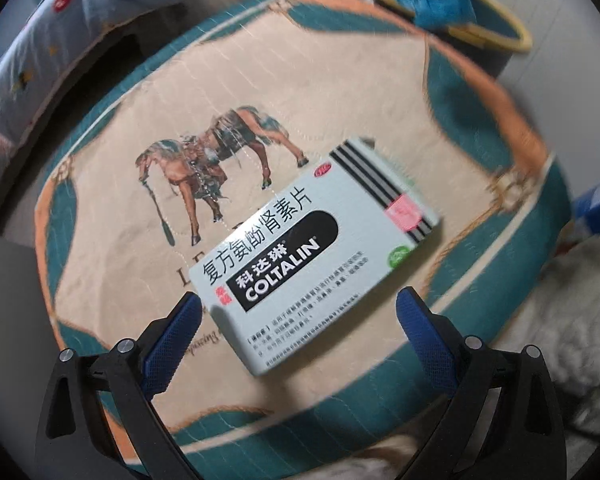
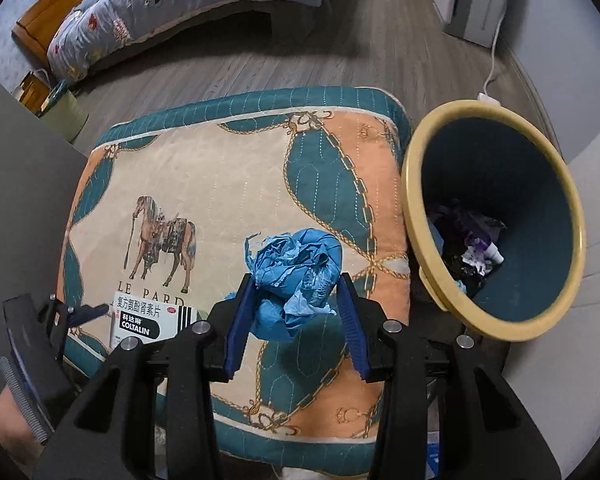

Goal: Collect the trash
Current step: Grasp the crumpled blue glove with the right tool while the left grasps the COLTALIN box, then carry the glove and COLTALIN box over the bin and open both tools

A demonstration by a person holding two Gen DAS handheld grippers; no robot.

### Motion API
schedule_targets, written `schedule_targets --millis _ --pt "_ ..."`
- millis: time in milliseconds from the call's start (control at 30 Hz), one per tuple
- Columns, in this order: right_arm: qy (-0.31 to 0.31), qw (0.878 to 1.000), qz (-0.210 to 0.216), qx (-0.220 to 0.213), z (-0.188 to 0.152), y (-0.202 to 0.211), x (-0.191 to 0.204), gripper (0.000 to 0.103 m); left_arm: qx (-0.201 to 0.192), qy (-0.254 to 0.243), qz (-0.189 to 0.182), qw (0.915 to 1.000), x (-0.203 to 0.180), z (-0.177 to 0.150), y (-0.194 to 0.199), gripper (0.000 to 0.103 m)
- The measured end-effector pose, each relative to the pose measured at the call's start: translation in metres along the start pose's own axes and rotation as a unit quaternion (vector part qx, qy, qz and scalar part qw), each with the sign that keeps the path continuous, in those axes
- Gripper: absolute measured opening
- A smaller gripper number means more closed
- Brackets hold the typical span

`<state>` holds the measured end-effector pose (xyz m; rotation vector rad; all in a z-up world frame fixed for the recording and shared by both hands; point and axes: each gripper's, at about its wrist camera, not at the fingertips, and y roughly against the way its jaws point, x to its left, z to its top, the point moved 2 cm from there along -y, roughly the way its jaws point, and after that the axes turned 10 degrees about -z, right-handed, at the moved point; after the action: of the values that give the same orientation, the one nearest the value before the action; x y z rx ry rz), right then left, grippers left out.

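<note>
One tool [image 2: 296,300] partly hides the medicine box [image 2: 148,316].

Cushion top: quilted teal-and-peach horse-print cushion [image 2: 220,168] lies bare beyond the white medicine box [image 1: 320,248]
Bin mouth: yellow-rimmed dark blue bin [image 2: 416,216] just beside the cushion, unobstructed above, litter at bottom
Far floor: grey planks, open

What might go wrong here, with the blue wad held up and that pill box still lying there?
The crumpled blue wad bulges loosely above the right gripper; it could slip out before reaching the bin. The left gripper, open around the medicine box, might press it into the soft cushion and skew it.
</note>
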<state>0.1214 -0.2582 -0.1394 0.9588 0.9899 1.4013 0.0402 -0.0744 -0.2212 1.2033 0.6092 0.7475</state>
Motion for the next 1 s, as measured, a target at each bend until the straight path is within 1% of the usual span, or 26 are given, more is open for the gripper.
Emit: schedule_targets --millis 100,167,300,400,467,500,533,600,633,667,800,867,933,967,1000 --pt "0.015 1.000 -0.003 0.001 0.003 -0.008 0.003 0.041 0.010 -0.006 0.009 0.9999 0.002 0.008 -0.010 0.097" --pt "0.016 1.000 0.000 0.007 0.006 -0.014 0.001 0.041 0.003 -0.001 0.012 0.9999 0.008 0.017 -0.011 0.097" --pt "0.024 1.000 -0.002 0.020 0.009 -0.028 -0.005 0.041 -0.012 0.044 -0.001 0.9990 0.028 0.035 -0.014 0.097" --pt "0.022 0.999 0.005 0.030 0.010 -0.041 -0.006 0.042 -0.023 0.087 -0.012 0.9959 0.048 0.043 -0.017 0.097" --pt "0.023 0.999 0.007 0.029 0.012 -0.047 -0.005 0.047 -0.029 0.115 -0.023 0.9927 0.060 0.048 -0.018 0.097" --pt "0.024 0.999 0.008 0.027 0.014 -0.049 -0.005 0.057 -0.031 0.128 -0.027 0.9909 0.066 0.049 -0.019 0.097" --pt "0.024 0.999 0.007 0.026 0.015 -0.051 -0.005 0.064 -0.032 0.138 -0.029 0.9894 0.070 0.048 -0.019 0.097" --pt "0.020 1.000 -0.003 0.019 0.019 -0.054 -0.006 0.069 -0.033 0.155 -0.032 0.9869 0.077 0.048 -0.019 0.097" --pt "0.016 1.000 -0.005 0.018 0.021 -0.055 -0.007 0.072 -0.034 0.159 -0.028 0.9864 0.080 0.048 -0.018 0.097" --pt "0.010 1.000 -0.004 0.019 0.022 -0.057 -0.007 0.073 -0.034 0.163 -0.024 0.9857 0.083 0.048 -0.018 0.097" --pt "-0.004 0.999 0.007 0.041 0.018 -0.066 -0.004 0.074 -0.036 0.176 -0.027 0.9834 0.090 0.047 -0.019 0.097" --pt "-0.002 0.999 -0.006 0.052 0.014 -0.070 -0.002 0.074 -0.034 0.169 -0.026 0.9846 0.094 0.046 -0.019 0.096" --pt "-0.003 0.998 -0.009 0.064 0.009 -0.073 -0.001 0.074 -0.033 0.166 -0.025 0.9852 0.090 0.046 -0.019 0.095" --pt "-0.004 0.998 -0.011 0.069 0.007 -0.075 -0.002 0.073 -0.032 0.167 -0.025 0.9851 0.087 0.045 -0.018 0.095" --pt "-0.005 0.997 -0.013 0.072 0.005 -0.076 -0.003 0.062 -0.031 0.168 -0.025 0.9849 0.082 0.046 -0.018 0.094"
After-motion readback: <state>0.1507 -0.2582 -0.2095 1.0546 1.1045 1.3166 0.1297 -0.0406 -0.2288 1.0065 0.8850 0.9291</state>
